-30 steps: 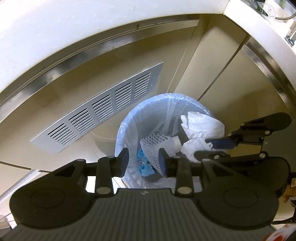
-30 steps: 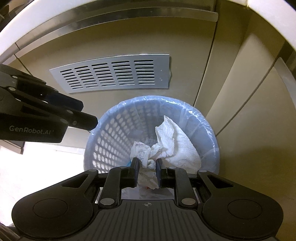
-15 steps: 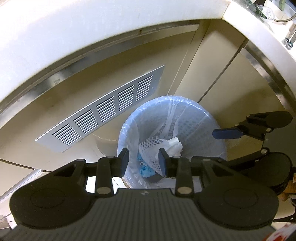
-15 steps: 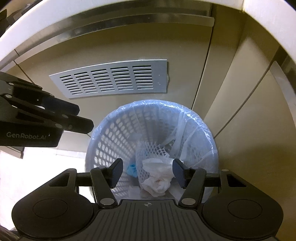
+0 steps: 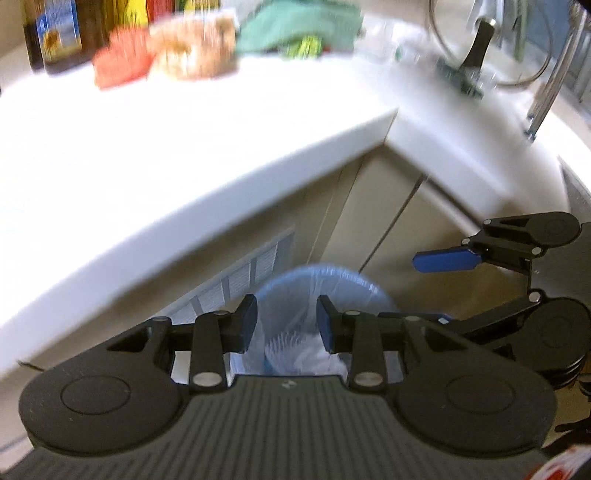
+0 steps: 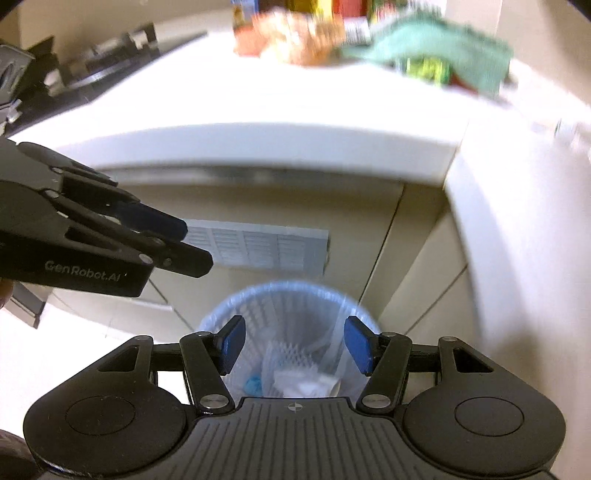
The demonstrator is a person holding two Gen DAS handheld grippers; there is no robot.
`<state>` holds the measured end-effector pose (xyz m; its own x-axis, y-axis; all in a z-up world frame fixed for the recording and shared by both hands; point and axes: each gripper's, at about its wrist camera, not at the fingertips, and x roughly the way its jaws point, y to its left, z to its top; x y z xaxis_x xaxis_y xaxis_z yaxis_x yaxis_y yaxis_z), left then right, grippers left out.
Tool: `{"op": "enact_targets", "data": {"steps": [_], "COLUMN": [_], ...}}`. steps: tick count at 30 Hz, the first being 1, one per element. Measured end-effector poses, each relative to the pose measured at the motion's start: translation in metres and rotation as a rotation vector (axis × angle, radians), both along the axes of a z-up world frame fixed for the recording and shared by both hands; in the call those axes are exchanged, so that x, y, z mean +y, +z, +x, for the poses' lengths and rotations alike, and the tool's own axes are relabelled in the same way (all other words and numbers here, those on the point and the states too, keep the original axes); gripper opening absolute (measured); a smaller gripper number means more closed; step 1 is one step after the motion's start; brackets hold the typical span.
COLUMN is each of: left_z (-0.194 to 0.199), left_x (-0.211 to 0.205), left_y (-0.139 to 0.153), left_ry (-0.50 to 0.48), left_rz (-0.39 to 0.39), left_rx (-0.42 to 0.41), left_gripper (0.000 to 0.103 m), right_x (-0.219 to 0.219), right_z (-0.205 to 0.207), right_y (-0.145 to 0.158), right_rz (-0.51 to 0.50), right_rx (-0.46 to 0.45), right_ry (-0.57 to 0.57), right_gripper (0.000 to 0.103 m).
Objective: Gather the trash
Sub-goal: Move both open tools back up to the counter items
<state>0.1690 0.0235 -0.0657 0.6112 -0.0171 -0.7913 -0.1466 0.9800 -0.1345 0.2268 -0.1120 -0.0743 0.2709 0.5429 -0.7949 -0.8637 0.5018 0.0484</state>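
Observation:
A pale blue mesh bin with a clear liner stands on the floor against the cabinet; in the left wrist view the bin is half hidden behind my fingers. Inside lie a crumpled white paper towel, a white foam net and a small blue scrap. My right gripper hangs above the bin, open and empty. My left gripper is beside it, jaws apart with nothing between them. Each gripper shows in the other's view: the left gripper and the right gripper.
A white countertop juts out over the bin, carrying bottles, blurred snack packets and a green cloth. A stove sits far left, a faucet far right. A vent grille is on the cabinet behind the bin.
The right gripper opened and the crumpled paper towel fell into the bin. Both grippers then rose and tilted up, bringing the countertop into view.

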Motion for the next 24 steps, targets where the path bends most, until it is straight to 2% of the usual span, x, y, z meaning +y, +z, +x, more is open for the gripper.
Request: {"op": "enact_targets", "data": {"steps": [9,16,17,18,20,24], "left_z": [-0.001,0.021,0.025,0.027,0.035,0.044], "left_x": [0.02,0.056,0.063,0.069,0.084,0.107], "left_y": [0.061,0.079,0.08,0.082,0.083,0.083], "left_ry": [0.076,0.183,0.197,0.211,0.235,0.265], "left_rz": [0.05,0.122,0.136,0.151,0.177,0.211], "left_rx": [-0.163,-0.217,-0.221,-0.222,-0.22,-0.204], "left_gripper": [0.037,0.05,0.051,0.053,0.054,0.057], "right_x": [-0.004,0.019,0.024,0.029,0.043,0.07], "right_z": [0.013,0.048,0.054,0.06,0.07,0.089], "right_y": [0.062,0.088,0.09,0.091,0.092,0.095], "right_rz": [0.137,0.196,0.203,0.21,0.224,0.258], "right_rx": [-0.129,-0.167,-0.164,-0.158,-0.146,-0.124], "right_ry": [-0.02,-0.021,-0.014,-0.007,0.004,0.023], "right_gripper": [0.059,0.06,0.062,0.07,0.078,0.079]}}
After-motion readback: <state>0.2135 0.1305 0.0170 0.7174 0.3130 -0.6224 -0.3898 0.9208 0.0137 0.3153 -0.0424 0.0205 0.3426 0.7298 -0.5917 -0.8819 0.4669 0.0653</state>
